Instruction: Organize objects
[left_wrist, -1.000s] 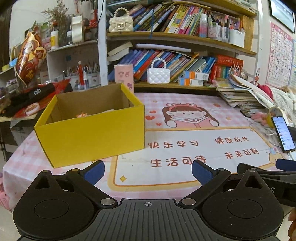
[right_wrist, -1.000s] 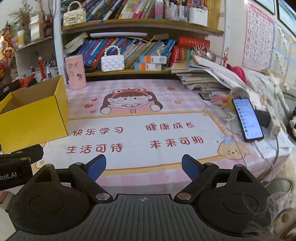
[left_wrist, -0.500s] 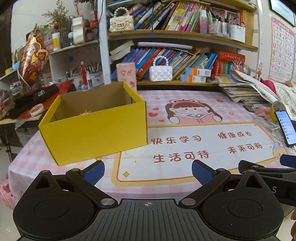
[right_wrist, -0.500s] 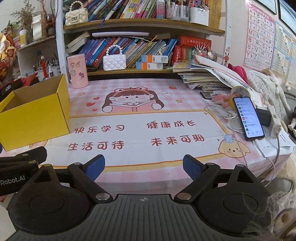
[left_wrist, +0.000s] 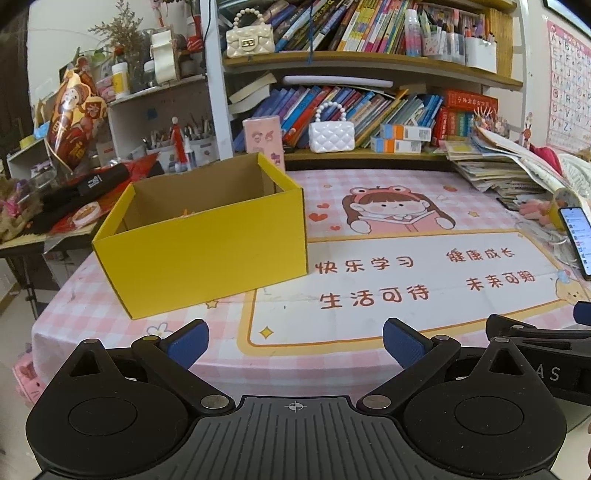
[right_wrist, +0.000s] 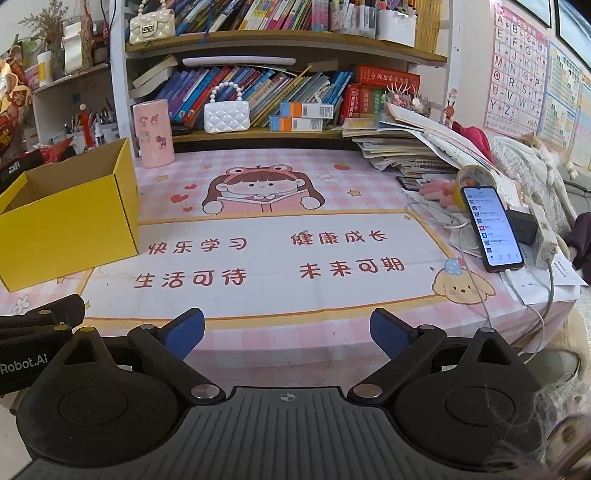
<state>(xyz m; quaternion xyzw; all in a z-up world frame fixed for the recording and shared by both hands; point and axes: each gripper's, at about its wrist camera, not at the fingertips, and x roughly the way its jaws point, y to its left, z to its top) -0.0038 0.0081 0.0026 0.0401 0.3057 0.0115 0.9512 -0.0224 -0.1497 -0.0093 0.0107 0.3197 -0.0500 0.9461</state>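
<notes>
Right wrist view: my right claw (right_wrist: 286, 334) had just been opening, spread with nothing between, the yellow box (right_wrist: 70, 221) ahead to its left. My left claw (left_wrist: 295, 341) gaped empty. Between picks, I reckoned; next needed an object.

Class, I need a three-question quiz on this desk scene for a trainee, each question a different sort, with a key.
1. True or false: the yellow box has its top open.
2. What does the right gripper hold? A) a phone B) nothing C) a purse
3. Fill in: the lit phone leans near the table's ____ edge in the right wrist view.

Key: 1 true. 2 B; its jaws have just been opening, with nothing between them. 3 right.
</notes>
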